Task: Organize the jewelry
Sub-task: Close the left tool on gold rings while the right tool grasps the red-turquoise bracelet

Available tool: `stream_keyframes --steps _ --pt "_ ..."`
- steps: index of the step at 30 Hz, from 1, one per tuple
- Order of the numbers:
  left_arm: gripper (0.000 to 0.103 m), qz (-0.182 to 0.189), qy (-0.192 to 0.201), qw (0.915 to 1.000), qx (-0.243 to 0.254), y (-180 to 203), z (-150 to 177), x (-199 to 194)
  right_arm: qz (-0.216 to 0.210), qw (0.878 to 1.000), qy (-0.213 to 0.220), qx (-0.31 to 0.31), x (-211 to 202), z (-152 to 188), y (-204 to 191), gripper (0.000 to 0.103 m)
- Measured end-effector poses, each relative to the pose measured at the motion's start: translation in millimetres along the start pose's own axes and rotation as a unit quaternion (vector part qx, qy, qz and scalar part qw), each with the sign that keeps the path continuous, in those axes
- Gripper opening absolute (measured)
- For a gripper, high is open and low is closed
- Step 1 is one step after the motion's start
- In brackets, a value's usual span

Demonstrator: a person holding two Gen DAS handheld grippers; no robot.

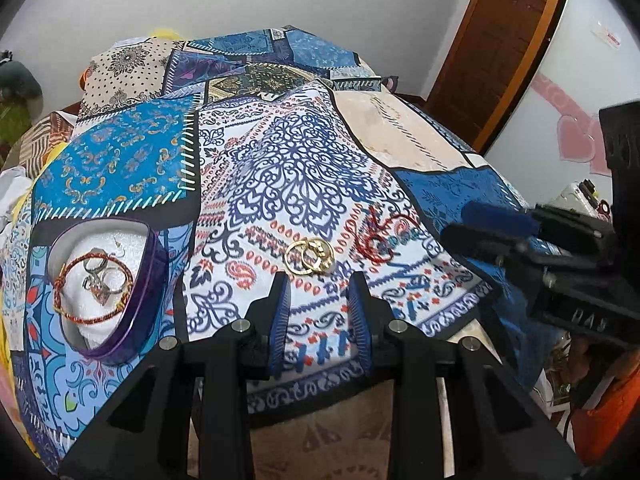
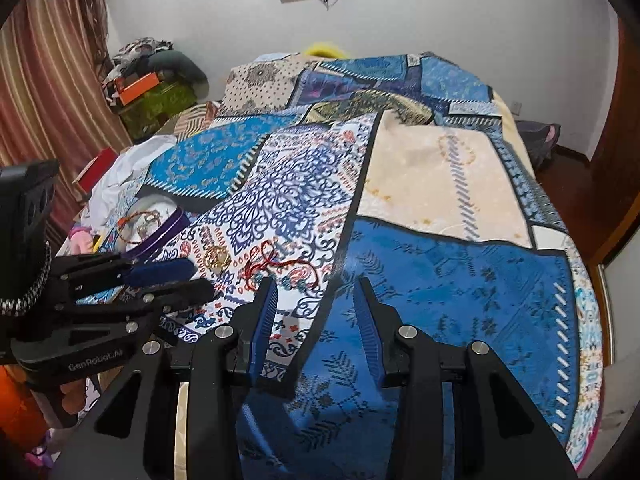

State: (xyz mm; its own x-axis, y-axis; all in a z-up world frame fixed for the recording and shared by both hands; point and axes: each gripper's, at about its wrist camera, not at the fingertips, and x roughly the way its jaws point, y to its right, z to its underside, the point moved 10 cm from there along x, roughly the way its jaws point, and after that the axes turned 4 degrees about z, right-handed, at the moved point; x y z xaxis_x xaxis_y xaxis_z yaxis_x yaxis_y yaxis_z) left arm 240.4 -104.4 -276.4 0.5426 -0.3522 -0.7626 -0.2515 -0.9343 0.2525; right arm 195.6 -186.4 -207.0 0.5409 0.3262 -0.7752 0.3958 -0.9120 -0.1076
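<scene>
Pickup of the gold rings (image 1: 309,256) looks next: they lie on the bed's quilt (image 1: 304,168) just ahead of the spread, empty left hand-held gripper (image 1: 319,292), beside the purple box (image 1: 148,276), calling for a short advance and pinch.

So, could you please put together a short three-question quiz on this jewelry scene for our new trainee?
1. True or false: the gold rings already lie inside the purple box.
2. Which loose item lies right of the gold rings on the bedspread? A) red thread bracelet B) watch C) silver brooch
3. Fill in: the left gripper has its jaws ____, right in front of the gold rings.

Key: 1 false; 2 A; 3 open.
</scene>
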Motion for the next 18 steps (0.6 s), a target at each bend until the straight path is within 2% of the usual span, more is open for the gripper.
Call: stream_keyframes --steps 9,18 --pt "0.030 -0.006 0.003 0.9999 0.007 -5.5 -10.6 13.0 -0.019 1.000 -0.016 -0.013 11.5 5.8 -10.9 0.036" --pt "0.028 0.004 0.013 0.9999 0.005 -8.5 -15.7 18.3 -0.024 0.999 -0.019 -0.009 16.2 4.5 -12.9 0.036"
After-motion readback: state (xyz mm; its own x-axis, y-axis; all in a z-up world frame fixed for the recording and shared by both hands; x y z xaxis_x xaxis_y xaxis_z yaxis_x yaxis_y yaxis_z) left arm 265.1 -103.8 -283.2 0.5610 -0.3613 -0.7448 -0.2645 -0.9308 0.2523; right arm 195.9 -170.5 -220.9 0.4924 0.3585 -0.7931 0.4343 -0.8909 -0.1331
